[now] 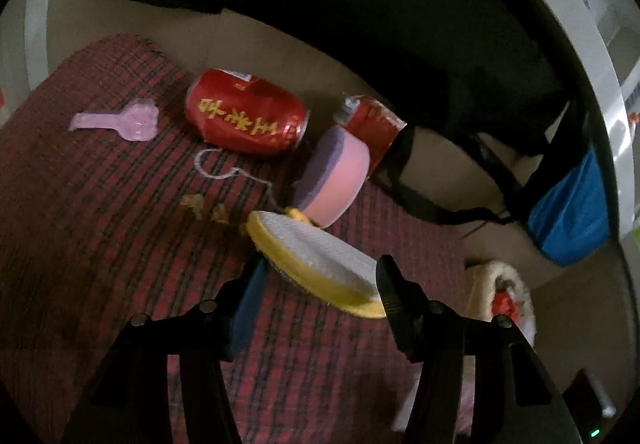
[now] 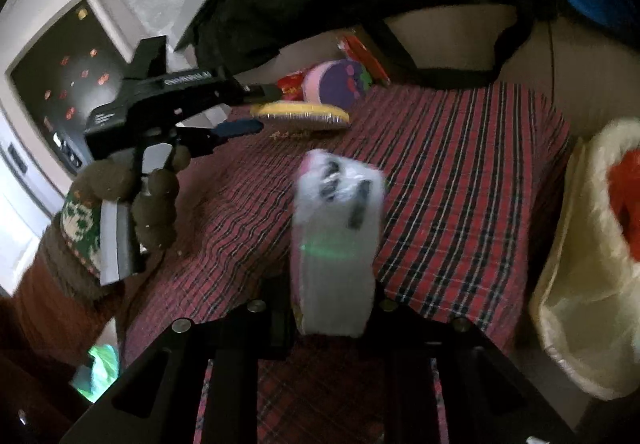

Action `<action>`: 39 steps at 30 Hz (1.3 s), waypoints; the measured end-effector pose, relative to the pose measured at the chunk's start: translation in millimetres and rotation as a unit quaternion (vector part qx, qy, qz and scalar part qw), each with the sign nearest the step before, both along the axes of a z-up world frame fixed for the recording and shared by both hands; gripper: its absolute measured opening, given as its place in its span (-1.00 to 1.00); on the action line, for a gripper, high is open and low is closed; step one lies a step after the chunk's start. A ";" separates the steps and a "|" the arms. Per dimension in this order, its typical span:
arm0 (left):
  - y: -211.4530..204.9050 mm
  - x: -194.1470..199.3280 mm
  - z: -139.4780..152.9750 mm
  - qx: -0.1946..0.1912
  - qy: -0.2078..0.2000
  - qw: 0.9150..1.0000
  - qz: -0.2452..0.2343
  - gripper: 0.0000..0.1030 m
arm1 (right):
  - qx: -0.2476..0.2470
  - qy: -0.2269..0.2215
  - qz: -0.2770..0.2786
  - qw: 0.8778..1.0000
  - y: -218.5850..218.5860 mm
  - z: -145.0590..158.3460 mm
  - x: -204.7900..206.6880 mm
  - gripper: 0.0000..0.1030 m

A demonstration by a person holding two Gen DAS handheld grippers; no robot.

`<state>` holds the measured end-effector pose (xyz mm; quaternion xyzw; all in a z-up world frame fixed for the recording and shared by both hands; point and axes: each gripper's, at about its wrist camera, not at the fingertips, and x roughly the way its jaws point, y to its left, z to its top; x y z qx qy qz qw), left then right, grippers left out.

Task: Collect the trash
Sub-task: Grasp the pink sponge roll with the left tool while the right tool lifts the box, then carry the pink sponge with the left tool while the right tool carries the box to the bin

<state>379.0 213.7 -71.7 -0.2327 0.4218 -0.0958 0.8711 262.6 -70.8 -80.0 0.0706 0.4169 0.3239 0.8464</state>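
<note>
On a red plaid cloth (image 1: pixel 100 203) lie a dented red can (image 1: pixel 244 113), a purple paper scrap (image 1: pixel 120 119), a pink and purple round pad (image 1: pixel 332 175), a red carton (image 1: pixel 372 123) and brown crumbs (image 1: pixel 204 207). My left gripper (image 1: pixel 320 284) has its jaws around a yellow-rimmed white round brush (image 1: pixel 316 260); it also shows in the right wrist view (image 2: pixel 300 113). My right gripper (image 2: pixel 332 308) is shut on a white plastic wrapper (image 2: pixel 336 240), held above the cloth (image 2: pixel 460 183).
A cream bin bag (image 2: pixel 572 284) with red trash inside stands at the right; it shows in the left wrist view (image 1: pixel 500 296). A black bag (image 1: pixel 420 43) and a blue bag (image 1: pixel 568 211) lie behind. A white string (image 1: pixel 224 171) lies on the cloth.
</note>
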 end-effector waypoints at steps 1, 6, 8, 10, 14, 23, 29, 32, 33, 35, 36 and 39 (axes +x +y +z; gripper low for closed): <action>2.6 -3.8 0.2 0.002 -0.006 1.000 -0.004 0.10 | -0.003 -0.009 0.002 1.000 -1.6 2.6 -2.3 -0.23; 7.8 -33.0 19.1 0.073 -0.099 0.992 -0.008 0.16 | 0.004 -0.020 -0.022 1.000 -14.4 5.8 -1.9 -0.01; 6.6 -39.3 27.1 0.091 -0.140 0.986 -0.013 0.25 | 0.008 -0.020 -0.032 0.999 -19.9 4.1 -0.6 0.00; 0.0 -30.9 29.6 0.090 -0.154 0.983 -0.033 0.26 | 0.008 -0.009 -0.031 0.999 -21.1 -0.3 2.0 0.05; -23.9 17.1 14.9 0.114 -0.121 0.985 -0.048 0.26 | 0.010 0.015 -0.025 1.000 -18.6 -10.9 6.0 0.05; -40.3 84.3 -16.2 0.131 -0.030 0.990 -0.029 -0.37 | -0.013 0.011 -0.028 0.999 -16.6 -12.4 4.3 0.05; -21.0 35.8 3.1 0.094 -0.059 0.993 -0.032 -0.38 | -0.006 0.013 -0.046 0.999 -24.9 -12.0 9.5 0.05; -8.1 -4.6 17.0 0.083 -0.072 0.994 -0.029 -0.38 | 0.015 0.033 -0.065 0.997 -30.3 -15.8 21.0 0.05; -4.6 -18.6 21.3 0.085 -0.075 0.993 -0.026 -0.38 | 0.022 0.039 -0.069 0.997 -32.2 -16.8 25.5 0.05; 0.6 -40.1 25.8 0.091 -0.079 0.992 -0.019 -0.38 | 0.035 0.056 -0.089 0.994 -36.4 -19.2 39.9 0.05; 5.1 -55.4 28.5 0.092 -0.082 0.992 -0.015 -0.38 | 0.037 0.055 -0.099 0.993 -37.6 -19.2 44.6 0.05; 14.6 -88.3 31.7 0.097 -0.090 0.991 -0.007 -0.38 | 0.043 0.056 -0.124 0.990 -38.4 -15.3 67.3 0.05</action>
